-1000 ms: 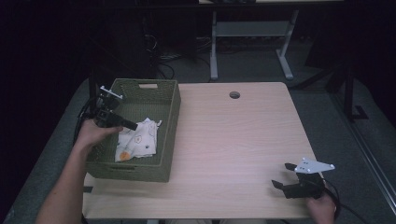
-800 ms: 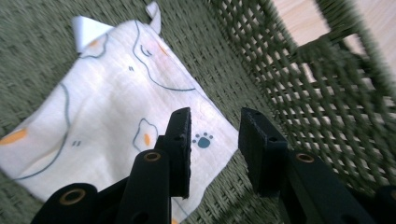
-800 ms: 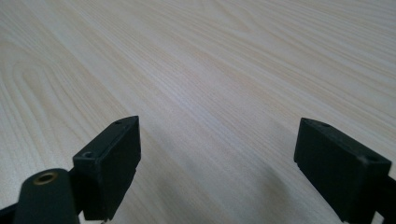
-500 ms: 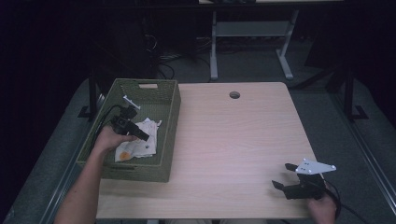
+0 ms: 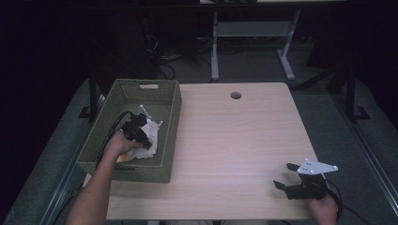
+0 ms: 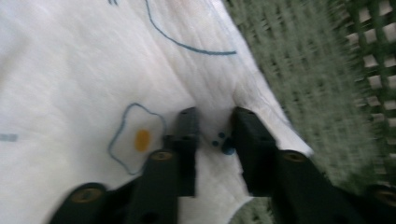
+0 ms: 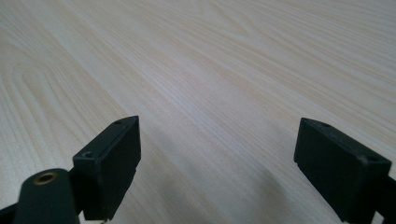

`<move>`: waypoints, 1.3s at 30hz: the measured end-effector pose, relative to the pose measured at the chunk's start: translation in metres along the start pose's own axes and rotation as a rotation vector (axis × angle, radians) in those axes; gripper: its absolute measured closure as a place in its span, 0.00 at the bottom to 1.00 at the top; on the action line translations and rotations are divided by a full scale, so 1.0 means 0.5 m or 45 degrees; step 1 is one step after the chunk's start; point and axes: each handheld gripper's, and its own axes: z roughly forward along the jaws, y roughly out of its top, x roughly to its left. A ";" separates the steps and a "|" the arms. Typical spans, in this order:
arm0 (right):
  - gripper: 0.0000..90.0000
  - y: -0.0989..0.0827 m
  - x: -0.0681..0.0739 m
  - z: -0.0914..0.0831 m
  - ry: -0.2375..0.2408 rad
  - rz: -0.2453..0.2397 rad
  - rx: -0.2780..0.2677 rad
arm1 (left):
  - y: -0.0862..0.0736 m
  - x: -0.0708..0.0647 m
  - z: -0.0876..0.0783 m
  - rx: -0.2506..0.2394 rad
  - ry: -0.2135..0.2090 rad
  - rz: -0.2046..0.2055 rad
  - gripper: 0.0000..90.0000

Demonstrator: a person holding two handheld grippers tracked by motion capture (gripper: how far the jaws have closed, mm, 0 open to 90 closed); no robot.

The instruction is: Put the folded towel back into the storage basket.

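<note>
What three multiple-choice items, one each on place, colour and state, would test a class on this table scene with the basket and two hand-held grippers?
1. Where does the white printed cloth lie?
A. on the bare tabletop
B. inside the green woven basket
C. on the floor

2. What colour is the middle of the egg drawing on the cloth?
A. orange
B. red
C. green

3. How do the jaws of the right gripper stand?
A. shut on the cloth
B. shut on nothing
C. wide apart over the light wooden table

Answers: 1 B, the high view shows the cloth within the basket walls. 2 A, the left gripper view shows an orange spot inside a blue outline. 3 C, the right gripper view shows bare wood between the jaws.
</note>
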 end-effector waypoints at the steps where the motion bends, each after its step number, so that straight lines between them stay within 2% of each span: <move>1: 0.16 0.001 0.000 -0.001 -0.002 0.000 -0.003 | 0.001 -0.003 0.001 0.003 0.014 0.007 0.89; 4: 0.16 0.002 0.001 -0.004 -0.004 -0.003 -0.016 | 0.003 -0.007 0.002 0.007 0.030 0.018 0.97; 5: 0.16 0.002 0.001 -0.005 -0.006 -0.007 -0.017 | 0.003 -0.007 -0.001 0.012 0.034 0.037 0.98; 10: 0.16 0.003 0.001 -0.006 -0.007 -0.011 -0.018 | -0.011 -0.003 -0.019 -0.008 -0.027 0.063 0.99; 12: 0.16 0.002 0.000 -0.007 -0.007 -0.008 -0.021 | -0.019 -0.005 -0.025 0.010 -0.038 0.101 0.99; 13: 0.16 0.002 0.000 -0.007 -0.007 -0.008 -0.021 | -0.019 -0.005 -0.025 0.010 -0.038 0.101 0.99; 14: 0.16 0.002 0.000 -0.006 -0.008 -0.008 -0.021 | -0.024 -0.006 -0.029 0.036 -0.078 0.112 0.99; 15: 0.16 0.003 0.001 -0.002 -0.009 -0.011 -0.006 | -0.028 -0.006 -0.034 0.058 -0.121 0.130 0.93; 17: 0.16 0.003 0.001 0.000 -0.005 -0.019 -0.001 | -0.031 -0.003 -0.044 0.036 -0.124 0.099 0.75; 18: 0.16 0.004 0.003 0.002 -0.002 -0.015 -0.002 | -0.032 0.000 -0.051 0.016 -0.119 0.077 0.73; 20: 0.16 0.005 0.003 0.003 -0.005 -0.022 -0.001 | -0.035 0.007 -0.058 -0.010 -0.115 0.053 0.76; 22: 0.16 0.006 0.004 0.003 -0.004 -0.020 0.001 | -0.037 0.014 -0.056 -0.015 -0.099 0.015 0.85; 23: 0.16 0.006 0.004 0.003 -0.005 -0.023 0.001 | -0.037 0.014 -0.056 -0.015 -0.099 0.015 0.92; 24: 0.16 0.006 0.005 0.003 -0.005 -0.024 0.002 | -0.037 0.018 -0.051 -0.007 -0.094 0.002 0.97; 26: 0.16 0.005 0.005 0.002 -0.007 -0.023 0.003 | -0.037 0.024 -0.033 0.031 -0.079 -0.019 1.00; 28: 0.16 0.004 0.005 0.002 -0.005 -0.020 0.005 | -0.037 0.024 -0.011 0.096 -0.051 -0.003 1.00; 29: 0.16 0.004 0.005 0.002 -0.005 -0.020 0.005 | -0.037 0.024 -0.011 0.096 -0.051 -0.003 1.00; 31: 0.16 0.002 0.004 0.002 -0.007 -0.016 0.001 | -0.038 0.026 -0.015 0.052 -0.076 -0.014 0.96; 34: 0.16 0.003 0.003 0.003 -0.005 -0.010 0.000 | -0.040 0.026 -0.024 0.025 -0.065 -0.018 0.93; 37: 0.16 0.005 0.005 0.003 -0.007 -0.016 -0.008 | -0.048 0.024 -0.043 -0.043 -0.078 0.002 0.93; 39: 0.16 0.006 0.005 0.003 -0.010 -0.018 -0.011 | -0.056 0.022 -0.054 -0.096 -0.096 -0.007 0.92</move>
